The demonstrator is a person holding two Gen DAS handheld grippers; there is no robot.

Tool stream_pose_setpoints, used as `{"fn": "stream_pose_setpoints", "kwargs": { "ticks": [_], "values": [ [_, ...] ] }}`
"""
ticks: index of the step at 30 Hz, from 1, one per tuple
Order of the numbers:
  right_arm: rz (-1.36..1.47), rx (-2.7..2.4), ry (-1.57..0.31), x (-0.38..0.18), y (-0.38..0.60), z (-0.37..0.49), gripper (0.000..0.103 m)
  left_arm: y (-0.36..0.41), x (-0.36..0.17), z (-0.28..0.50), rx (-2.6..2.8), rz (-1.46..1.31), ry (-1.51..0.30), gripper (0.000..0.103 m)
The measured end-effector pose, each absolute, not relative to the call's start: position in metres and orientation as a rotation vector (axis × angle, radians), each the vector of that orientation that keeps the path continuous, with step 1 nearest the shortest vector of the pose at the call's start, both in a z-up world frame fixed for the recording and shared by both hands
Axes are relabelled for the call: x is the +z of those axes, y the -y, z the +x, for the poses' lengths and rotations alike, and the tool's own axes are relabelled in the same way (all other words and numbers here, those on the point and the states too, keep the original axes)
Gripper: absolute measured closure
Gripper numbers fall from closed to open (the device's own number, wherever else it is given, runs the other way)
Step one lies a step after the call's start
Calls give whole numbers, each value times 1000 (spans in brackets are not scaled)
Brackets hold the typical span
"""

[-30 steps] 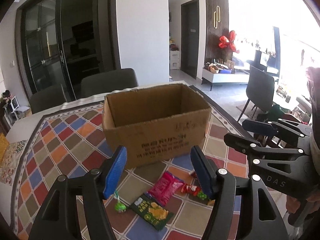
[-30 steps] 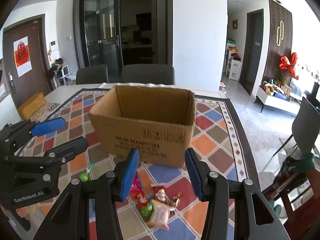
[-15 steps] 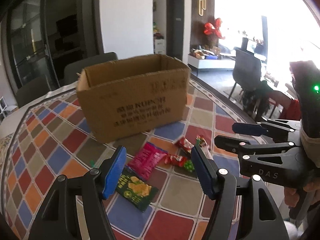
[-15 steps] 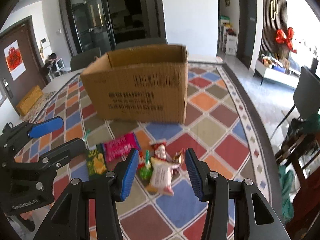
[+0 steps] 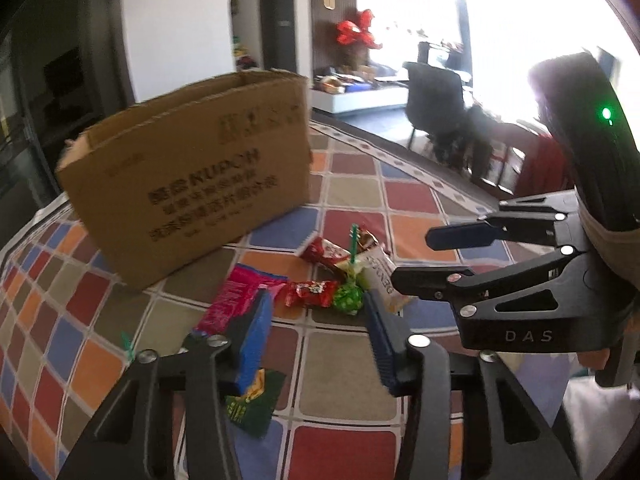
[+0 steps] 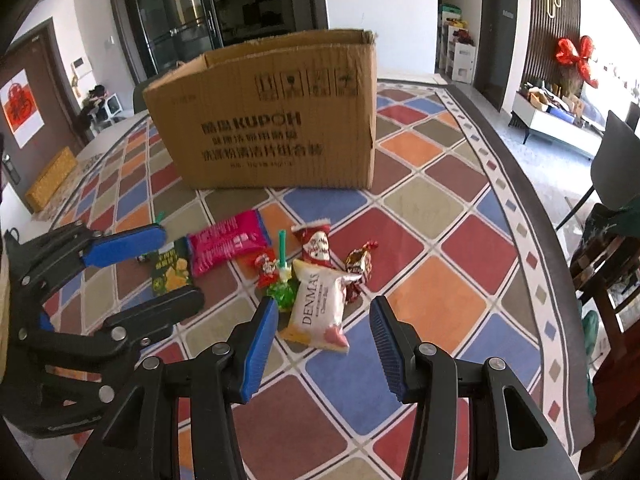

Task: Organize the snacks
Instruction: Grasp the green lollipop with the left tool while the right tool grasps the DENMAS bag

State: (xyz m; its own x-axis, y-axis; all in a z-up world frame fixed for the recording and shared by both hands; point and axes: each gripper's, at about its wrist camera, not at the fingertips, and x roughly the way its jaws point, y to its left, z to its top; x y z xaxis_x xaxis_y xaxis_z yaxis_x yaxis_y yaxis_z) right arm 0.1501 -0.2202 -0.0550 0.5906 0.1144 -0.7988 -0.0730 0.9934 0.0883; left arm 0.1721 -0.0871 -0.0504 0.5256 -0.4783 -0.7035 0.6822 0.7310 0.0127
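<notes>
Presently: white snack pouch [image 6: 320,307], light, soft, crinkly; best pinched across its middle; right gripper [image 6: 324,342] and left gripper [image 5: 316,340] jaws both released, empty

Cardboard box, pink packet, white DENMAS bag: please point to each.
cardboard box [image 6: 272,128], right wrist view, printed front wall.
pink packet [image 6: 226,242], right wrist view, middle.
white DENMAS bag [image 6: 318,304], right wrist view, printed face.

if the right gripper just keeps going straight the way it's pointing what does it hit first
Probably the white Denmas snack bag. It lies right ahead of the right gripper, between its open jaws, nearer than the other snacks and the cardboard box behind. Depth is hard to judge; it may pass just above.
</notes>
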Motion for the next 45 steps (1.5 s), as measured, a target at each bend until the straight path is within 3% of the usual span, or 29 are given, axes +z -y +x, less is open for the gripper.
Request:
{"fn": "stream_pose_setpoints", "kwargs": {
  "ticks": [8, 20, 28, 32, 45],
  "values": [
    [35, 110, -964, -68, 214, 154, 55, 105, -72, 179, -875, 441, -784, 65],
    [76, 94, -999, -82, 215, 165, 60, 120, -85, 190, -956, 504, -779, 82],
    [103, 94, -1010, -86, 218, 170, 61, 126, -89, 194, -958, 508, -789, 82],
    [114, 99, -1014, -87, 221, 170, 69, 128, -88, 196, -948, 502, -789, 82],
    [143, 77, -1007, -87, 232, 163, 72, 142, -99, 198, -897, 530, -801, 78]
  ]
}}
